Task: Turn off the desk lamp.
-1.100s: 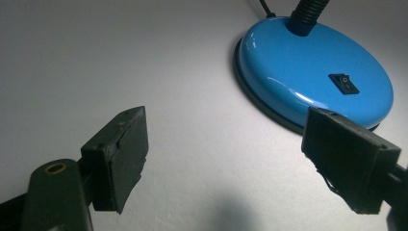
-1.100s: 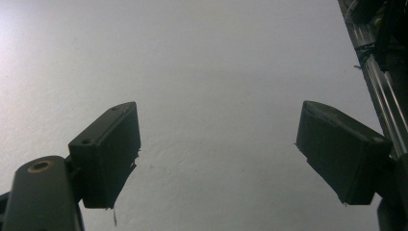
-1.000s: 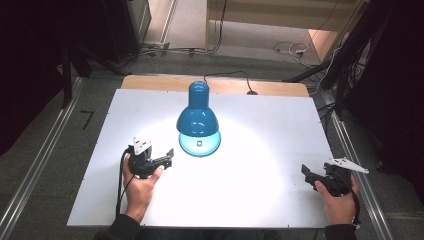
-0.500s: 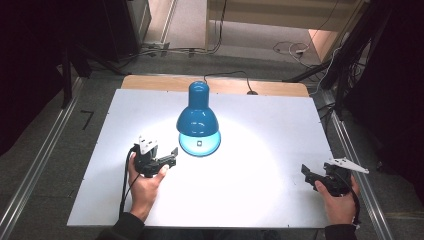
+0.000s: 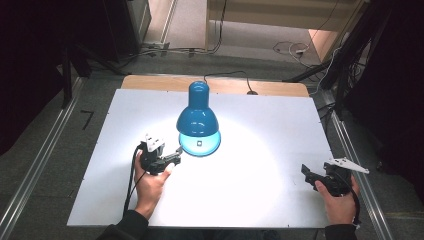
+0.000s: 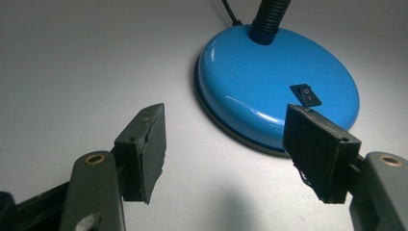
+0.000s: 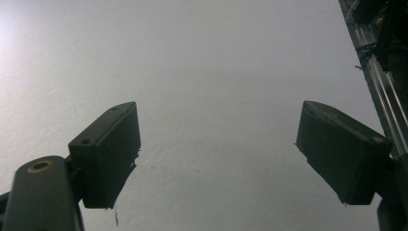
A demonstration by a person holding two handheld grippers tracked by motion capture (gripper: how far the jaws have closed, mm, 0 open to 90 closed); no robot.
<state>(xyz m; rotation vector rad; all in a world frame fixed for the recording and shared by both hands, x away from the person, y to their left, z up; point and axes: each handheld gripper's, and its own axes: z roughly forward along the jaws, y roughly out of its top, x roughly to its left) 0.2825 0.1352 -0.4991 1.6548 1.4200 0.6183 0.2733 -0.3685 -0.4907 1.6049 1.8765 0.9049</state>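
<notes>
While the white table spreads out wide beneath me, lit in a bright round pool near its middle, the blue desk lamp stands toward its far centre, shade tipped down over its own round base. From that base a black ribbed neck rises, and a small black rocker switch sits on its glossy top, on the side facing me.

My left forearm comes in from the near edge, sleeve dark, and my left hand angles forward and to the right across the table. It carries my left gripper low over the surface, just beside the lamp's base on its left, pointed at it. In the left gripper view my jaws stand released and wide apart, nothing between them but bare table; the right-hand pad overlaps the near rim of the base in the picture, though I cannot tell whether it touches.

My right hand rests near the table's near right corner, well apart from the lamp, with the right gripper aimed leftward and a grey three-cornered plate on top. In the right gripper view those jaws are also spread wide and hold nothing, with plain white table beneath and a metal rail along the edge.
</notes>
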